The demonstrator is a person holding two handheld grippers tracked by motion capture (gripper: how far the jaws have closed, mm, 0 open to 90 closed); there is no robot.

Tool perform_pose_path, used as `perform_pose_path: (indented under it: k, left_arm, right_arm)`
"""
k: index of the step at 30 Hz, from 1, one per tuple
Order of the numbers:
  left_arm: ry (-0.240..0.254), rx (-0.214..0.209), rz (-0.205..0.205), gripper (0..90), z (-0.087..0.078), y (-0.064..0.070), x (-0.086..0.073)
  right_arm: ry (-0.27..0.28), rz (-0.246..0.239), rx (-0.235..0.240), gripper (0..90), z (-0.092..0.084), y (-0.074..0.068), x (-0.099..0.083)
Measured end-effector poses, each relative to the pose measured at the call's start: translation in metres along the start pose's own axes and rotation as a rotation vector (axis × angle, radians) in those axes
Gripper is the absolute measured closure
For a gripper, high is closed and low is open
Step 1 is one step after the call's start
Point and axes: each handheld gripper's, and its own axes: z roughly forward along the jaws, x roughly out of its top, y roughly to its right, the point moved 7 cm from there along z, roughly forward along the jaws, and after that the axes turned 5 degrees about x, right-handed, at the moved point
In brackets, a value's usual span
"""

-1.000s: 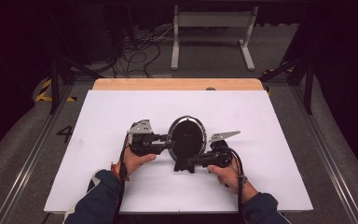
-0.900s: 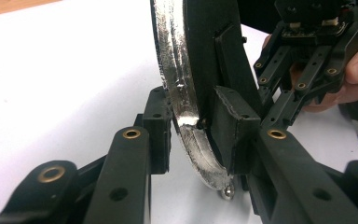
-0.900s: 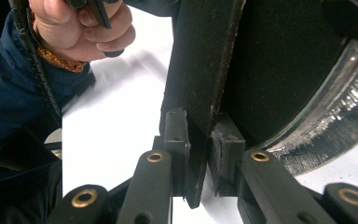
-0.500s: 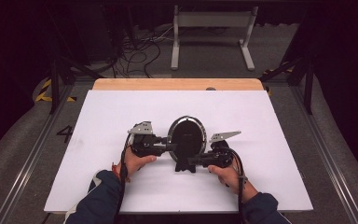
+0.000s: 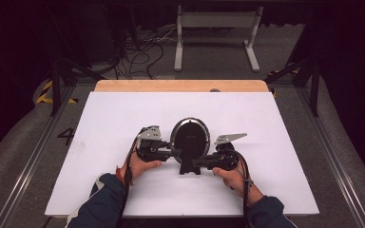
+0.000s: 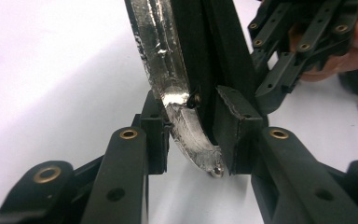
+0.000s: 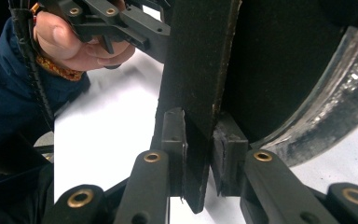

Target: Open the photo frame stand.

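An oval frame (image 5: 190,135) with a silver rim and a black back stands upright on the white board (image 5: 114,118), propped on its black stand leg (image 5: 189,166). My left gripper (image 5: 172,153) comes in from the left. Its jaws have just been closing on the silver rim (image 6: 165,60), and both pads (image 6: 235,126) now press on the frame's lower edge. My right gripper (image 5: 200,164) comes from the right and is shut on the flat stand leg (image 7: 200,60), which sits between its pads (image 7: 173,135). The frame's black back (image 7: 279,60) rises beside the leg.
The white board lies on a wooden table whose edge (image 5: 180,85) shows at the back. Beyond it are floor cables (image 5: 142,52) and a white metal stand (image 5: 216,28). Metal rails (image 5: 33,156) run along both sides of the table.
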Motion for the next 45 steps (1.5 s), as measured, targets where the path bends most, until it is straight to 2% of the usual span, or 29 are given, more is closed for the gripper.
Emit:
perform_pose_path:
  k: [5, 11, 13, 17, 23, 27, 30, 34, 36, 39, 41, 43, 45]
  left_arm:
    - [0.008, 0.085, 0.047, 72.0, -0.004, -0.001, 0.004]
    - [0.009, 0.139, 0.09, 72.3, -0.005, 0.0, 0.007]
    - [0.01, 0.169, 0.108, 73.2, -0.006, -0.001, 0.008]
    - [0.026, 0.221, 0.118, 75.1, -0.009, -0.004, 0.008]
    - [0.033, 0.234, 0.135, 75.7, -0.008, -0.003, 0.008]
    - [0.043, 0.223, 0.117, 76.2, -0.007, -0.002, 0.004]
    - [0.068, 0.213, 0.106, 75.7, -0.005, 0.0, 0.001]
    - [0.028, 0.212, 0.123, 69.7, 0.003, 0.002, -0.004]
    - [0.023, 0.219, 0.122, 68.1, 0.006, 0.002, -0.005]
    - [-0.005, 0.226, 0.126, 67.8, 0.011, 0.001, -0.008]
    - [-0.035, 0.249, 0.103, 68.2, 0.017, -0.002, -0.013]
    - [-0.057, 0.259, 0.092, 70.6, 0.022, -0.003, -0.016]
    - [-0.064, 0.262, 0.099, 73.6, 0.024, -0.002, -0.016]
  right_arm:
    - [0.013, -0.005, 0.008, 76.9, -0.004, -0.004, 0.003]
    - [0.018, -0.004, 0.003, 76.0, -0.006, -0.005, 0.005]
    - [0.02, -0.001, 0.003, 75.5, -0.007, -0.005, 0.006]
    - [0.02, 0.001, 0.0, 74.4, -0.007, -0.005, 0.006]
    - [0.023, 0.005, -0.016, 74.0, -0.009, -0.003, 0.007]
    - [0.023, 0.004, -0.025, 74.1, -0.011, -0.001, 0.006]
    - [0.019, 0.004, -0.024, 74.4, -0.012, -0.002, 0.004]
    - [0.007, -0.002, -0.021, 74.7, -0.012, -0.004, 0.001]
    - [0.003, -0.006, -0.026, 74.7, -0.013, -0.004, 0.001]
    - [0.001, -0.008, -0.028, 74.7, -0.013, -0.004, 0.0]
    - [0.0, -0.008, -0.03, 74.7, -0.013, -0.005, 0.0]
    - [-0.002, -0.008, -0.031, 74.7, -0.013, -0.006, -0.001]
    - [-0.005, -0.005, -0.033, 74.7, -0.013, -0.007, -0.002]
